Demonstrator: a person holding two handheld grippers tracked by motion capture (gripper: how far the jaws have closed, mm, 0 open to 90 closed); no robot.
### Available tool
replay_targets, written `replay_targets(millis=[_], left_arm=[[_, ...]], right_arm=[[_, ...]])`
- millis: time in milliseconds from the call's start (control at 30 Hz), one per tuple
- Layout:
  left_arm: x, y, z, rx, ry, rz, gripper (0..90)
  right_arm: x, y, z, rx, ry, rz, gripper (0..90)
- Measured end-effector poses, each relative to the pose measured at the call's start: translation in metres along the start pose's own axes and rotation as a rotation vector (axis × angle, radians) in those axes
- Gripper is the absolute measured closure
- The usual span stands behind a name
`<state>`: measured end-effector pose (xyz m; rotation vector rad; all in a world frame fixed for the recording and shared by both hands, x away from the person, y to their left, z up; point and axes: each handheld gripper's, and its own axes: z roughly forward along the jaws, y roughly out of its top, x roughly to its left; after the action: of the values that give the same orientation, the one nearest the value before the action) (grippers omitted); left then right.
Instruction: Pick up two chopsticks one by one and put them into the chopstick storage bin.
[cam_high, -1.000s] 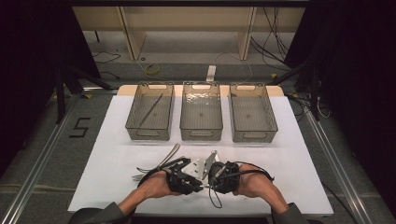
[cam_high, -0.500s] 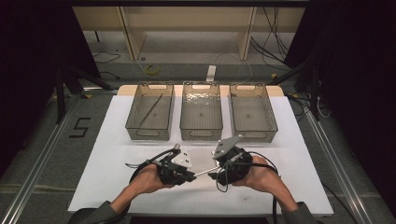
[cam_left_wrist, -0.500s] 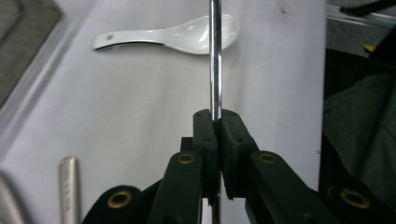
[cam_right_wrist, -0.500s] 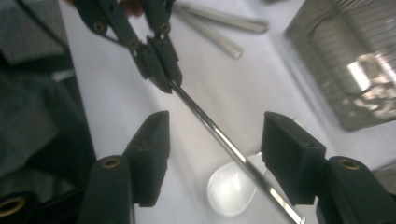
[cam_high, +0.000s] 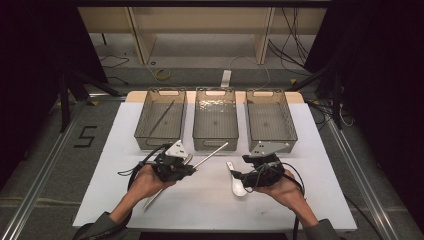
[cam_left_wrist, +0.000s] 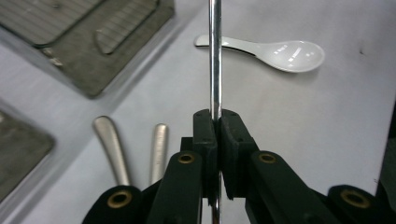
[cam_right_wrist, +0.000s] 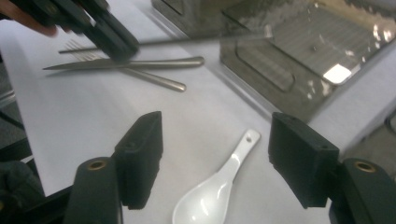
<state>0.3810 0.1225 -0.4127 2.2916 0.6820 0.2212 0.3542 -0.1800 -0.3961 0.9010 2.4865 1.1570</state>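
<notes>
High view: three bins (cam_high: 215, 120) in a row at the counter's (cam_high: 325, 195) far edge; the left bin holds one thin rod, the other two look bare. Left gripper (cam_high: 187, 169) sits near the counter's middle, right gripper (cam_high: 239, 176) just right of it, well apart from each other.

Left gripper view shows what the high view blurs: jaws clamped tight on a metal rod (cam_left_wrist: 215, 56), which runs straight up between the pads and on past their tips. Two metal handles (cam_left_wrist: 135, 149) lie on the counter left of the jaws; the white spoon (cam_left_wrist: 275, 50) lies beyond the tips, crossing behind the rod.

Right gripper view: jaws wide, having just been opening, nothing pressed by the pads. The spoon (cam_right_wrist: 212, 191) lies flat on the counter below and between them, bowl toward the camera, handle pointing at the bins, touching neither jaw. Farther off, the other gripper (cam_right_wrist: 100, 32) holds the rod level above a fork (cam_right_wrist: 86, 53) and a knife (cam_right_wrist: 126, 64) that cross each other.

Count: three bins, two rods, one spoon, one fork, one knife.
</notes>
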Motion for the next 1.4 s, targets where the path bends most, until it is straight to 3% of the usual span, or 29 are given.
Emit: replay_targets(millis=[133, 333, 500, 700, 1000, 1167, 1400], left_arm=[[0.016, -0.003, -0.011, -0.032, 0.043, -0.059, 85.1], [0.035, -0.006, -0.021, -0.06, 0.095, -0.131, 85.1], [0.05, -0.005, -0.031, -0.079, 0.126, -0.167, 85.1], [0.079, -0.006, -0.042, -0.118, 0.173, -0.251, 85.1], [0.114, 0.013, -0.049, -0.131, 0.221, -0.294, 85.0], [0.125, 0.026, -0.052, -0.141, 0.251, -0.292, 85.0], [0.143, 0.036, -0.048, -0.133, 0.27, -0.328, 85.0]], right_arm=[[-0.005, -0.013, 0.004, -0.006, -0.026, 0.049, 33.7], [-0.01, -0.022, 0.005, -0.013, -0.023, 0.11, 32.4], [-0.011, -0.027, 0.007, -0.004, -0.016, 0.137, 32.5], [-0.01, -0.03, 0.008, -0.005, -0.011, 0.15, 32.4], [-0.008, -0.033, 0.006, -0.01, 0.011, 0.16, 32.1], [-0.006, -0.034, 0.004, -0.022, 0.021, 0.152, 31.3], [-0.001, -0.035, 0.005, -0.014, 0.035, 0.134, 30.8]])
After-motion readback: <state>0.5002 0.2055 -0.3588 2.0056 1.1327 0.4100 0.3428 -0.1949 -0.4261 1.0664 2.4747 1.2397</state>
